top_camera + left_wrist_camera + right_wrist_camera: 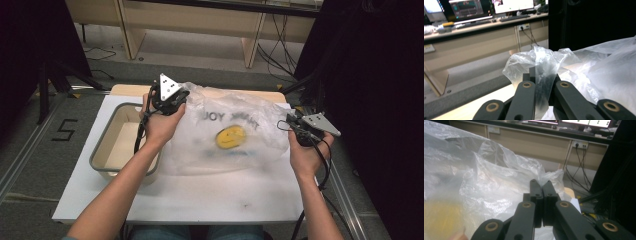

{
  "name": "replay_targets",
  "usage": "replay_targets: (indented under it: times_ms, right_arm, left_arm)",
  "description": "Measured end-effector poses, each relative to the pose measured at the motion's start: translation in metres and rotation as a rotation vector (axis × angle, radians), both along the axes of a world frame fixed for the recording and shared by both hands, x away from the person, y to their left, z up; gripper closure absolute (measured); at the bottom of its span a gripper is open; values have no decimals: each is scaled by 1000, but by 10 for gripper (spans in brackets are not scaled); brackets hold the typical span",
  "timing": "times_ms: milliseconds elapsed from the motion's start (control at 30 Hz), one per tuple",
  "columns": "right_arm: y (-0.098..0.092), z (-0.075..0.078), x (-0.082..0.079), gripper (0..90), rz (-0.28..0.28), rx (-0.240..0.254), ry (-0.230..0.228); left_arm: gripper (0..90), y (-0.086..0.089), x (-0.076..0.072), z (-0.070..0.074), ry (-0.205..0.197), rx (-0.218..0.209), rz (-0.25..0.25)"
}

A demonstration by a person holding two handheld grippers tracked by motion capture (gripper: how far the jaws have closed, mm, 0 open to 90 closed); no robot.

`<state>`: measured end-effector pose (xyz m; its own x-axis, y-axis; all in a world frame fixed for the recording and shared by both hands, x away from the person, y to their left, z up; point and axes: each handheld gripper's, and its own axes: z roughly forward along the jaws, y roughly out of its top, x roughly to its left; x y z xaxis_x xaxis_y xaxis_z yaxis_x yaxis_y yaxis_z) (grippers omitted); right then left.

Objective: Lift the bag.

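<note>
Two tongs hold one thin plastic bag above a white desk [210,200]. The desk is the largest thing here, and on its left part stands a grey tray [107,137] with a pale inside. The bag [225,132] is clear, with dark mirrored letters and a yellow round face printed on it. It is stretched between the two hands over the middle of the desk, and its left edge hangs just beside the tray.

The left tongs [175,97] are at the far left corner of the bag. In the left gripper view they [541,75] are clenched on a bunched fold of the plastic. The right tongs [295,125] are at the right edge of the bag. In the right gripper view they [542,188] are pressed together, and the film is pinched between them.
</note>
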<state>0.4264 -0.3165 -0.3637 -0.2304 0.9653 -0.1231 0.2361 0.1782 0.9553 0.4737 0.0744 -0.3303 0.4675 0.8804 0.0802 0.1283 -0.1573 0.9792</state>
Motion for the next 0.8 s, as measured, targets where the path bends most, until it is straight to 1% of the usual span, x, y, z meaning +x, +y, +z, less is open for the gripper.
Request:
replay_targets:
  times_ms: [100,233,333,400,533,567,600,633,667,733,800]
  right_arm:
    - [3,-5,6,895,-1,-13,21]
    - [6,-13,15,895,-3,-16,51]
    - [8,-17,20,894,-3,-17,69]
    - [8,-19,22,893,-2,-18,86]
    - [8,-22,26,892,-9,-20,115]
    - [8,-22,26,892,-10,-17,120]
    - [8,-23,27,892,-13,-16,124]
    - [8,-23,28,893,-12,-18,129]
    - [8,-23,28,893,-15,-15,132]
    - [8,-24,28,893,-19,-17,135]
    - [9,-24,29,894,-19,-14,133]
  left_arm:
    - [878,-1,5,-3,14,8,6]
    - [863,0,10,-7,41,8,9]
    - [818,1,12,-9,63,9,1]
    - [785,2,13,-9,67,6,3]
    - [643,4,11,-8,82,-23,2]
    - [601,4,10,-7,80,-23,5]
    - [568,4,8,-6,77,-24,19]
    - [522,4,7,-5,75,-17,28]
    - [478,4,6,-4,68,-28,39]
    - [424,3,3,-2,61,-36,40]
    - [388,2,1,-2,55,-33,34]
